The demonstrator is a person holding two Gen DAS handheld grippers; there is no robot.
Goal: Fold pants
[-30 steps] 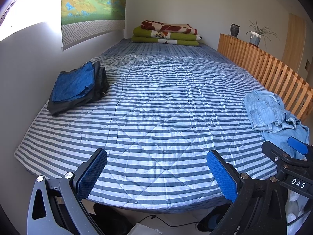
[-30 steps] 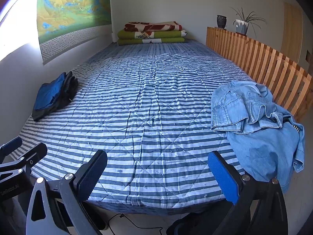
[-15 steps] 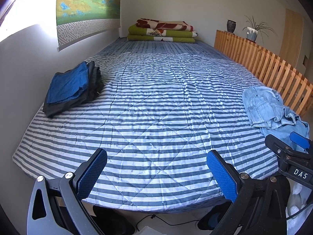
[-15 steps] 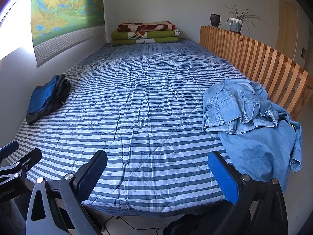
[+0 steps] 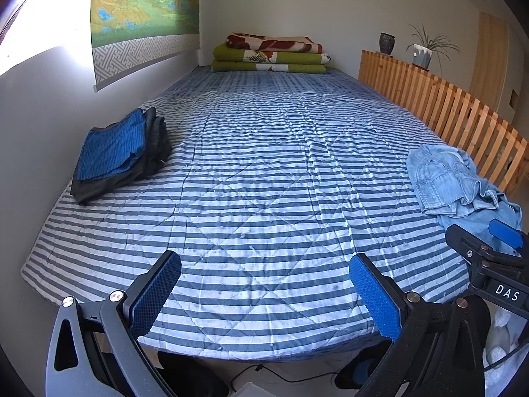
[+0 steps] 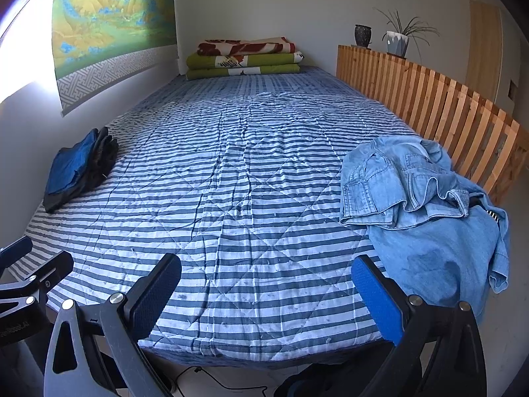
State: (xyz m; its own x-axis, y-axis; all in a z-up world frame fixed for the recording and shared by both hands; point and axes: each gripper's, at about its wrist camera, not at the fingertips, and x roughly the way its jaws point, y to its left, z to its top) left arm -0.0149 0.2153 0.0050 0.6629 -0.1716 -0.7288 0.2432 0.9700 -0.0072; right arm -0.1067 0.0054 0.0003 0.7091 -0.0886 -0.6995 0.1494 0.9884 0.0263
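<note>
Lying crumpled at the right edge of the striped bed (image 6: pixel 231 178), partly hanging over the side: one pair of light-blue denim pants (image 6: pixel 420 198). Hovering off the near end, both spread wide and empty: left hand-held gripper (image 5: pixel 264 294) and right hand-held gripper (image 6: pixel 266 294), the latter lettered "DAS" in the left view. Stacked against the left wall: folded dark clothes (image 5: pixel 119 155), perhaps two or three pieces. Resting at the far end: three folded blankets (image 6: pixel 244 58). Flanking the right side: a wooden slatted rail (image 6: pixel 429 99) with two pots.
</note>
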